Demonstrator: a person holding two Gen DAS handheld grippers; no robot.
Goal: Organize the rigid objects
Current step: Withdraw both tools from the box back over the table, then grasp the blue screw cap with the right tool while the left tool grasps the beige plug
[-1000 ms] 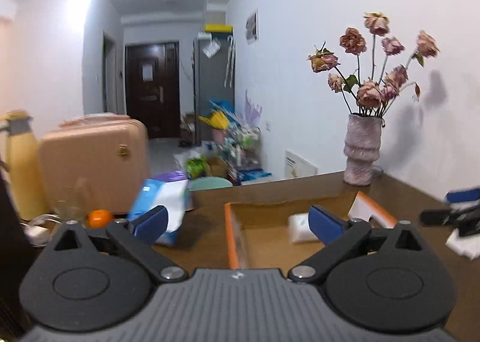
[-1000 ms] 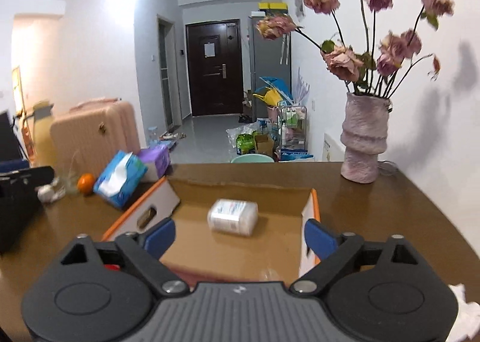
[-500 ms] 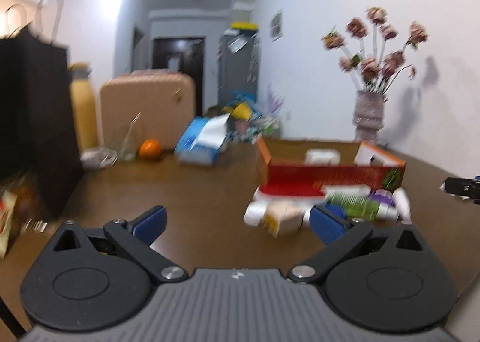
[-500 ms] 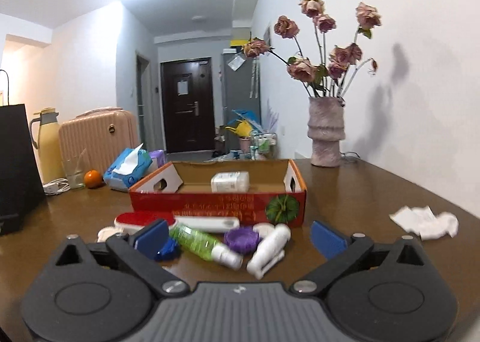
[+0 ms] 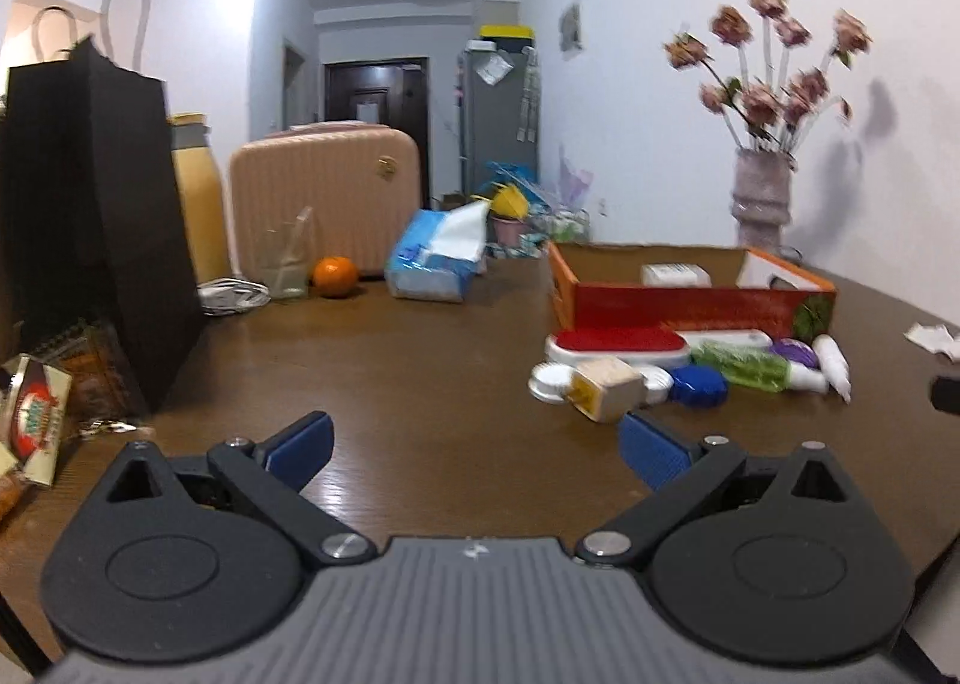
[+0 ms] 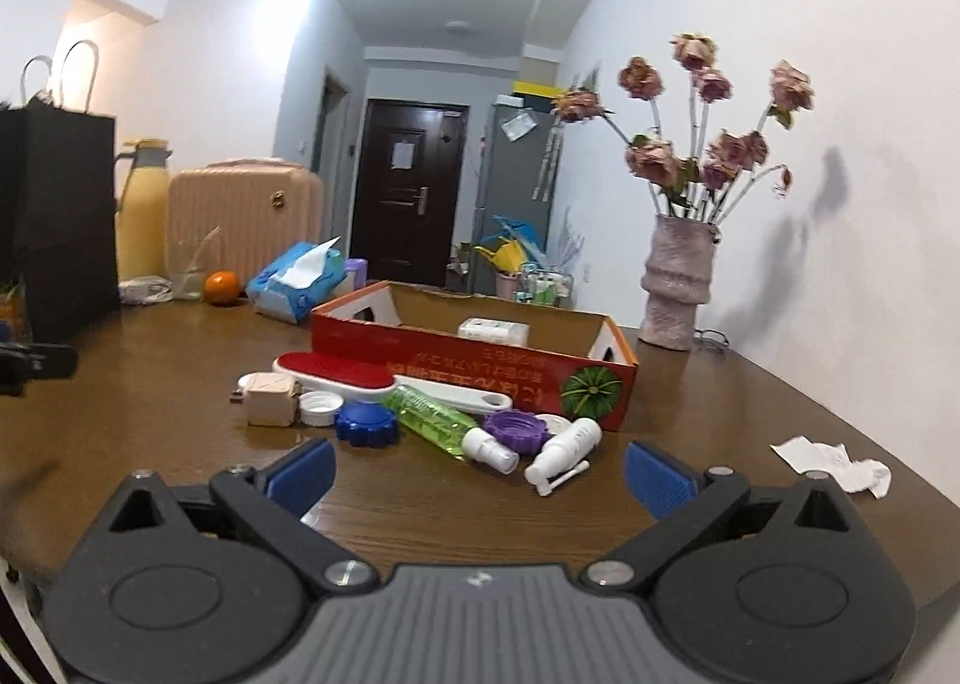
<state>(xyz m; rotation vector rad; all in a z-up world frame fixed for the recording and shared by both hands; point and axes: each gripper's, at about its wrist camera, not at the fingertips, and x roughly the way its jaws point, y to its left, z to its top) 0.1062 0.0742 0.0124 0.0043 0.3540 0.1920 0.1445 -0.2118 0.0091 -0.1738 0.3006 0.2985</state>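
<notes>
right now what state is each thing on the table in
left gripper: open, empty
right gripper: open, empty
cardboard box: open top, one white packet inside
green spray bottle: lying down, capped
white spray bottle: lying down
red lint brush: flat against the box front
blue lid: loose, off any jar
tissue pack: open, tissue sticking out
vase: upright

At the bottom of the frame the left gripper (image 5: 474, 447) hung with jaws spread wide above the brown table (image 5: 390, 384). Right of centre an orange cardboard box (image 5: 690, 306) stood, small items clustered against its near wall, including a wooden block (image 5: 603, 387).
</notes>
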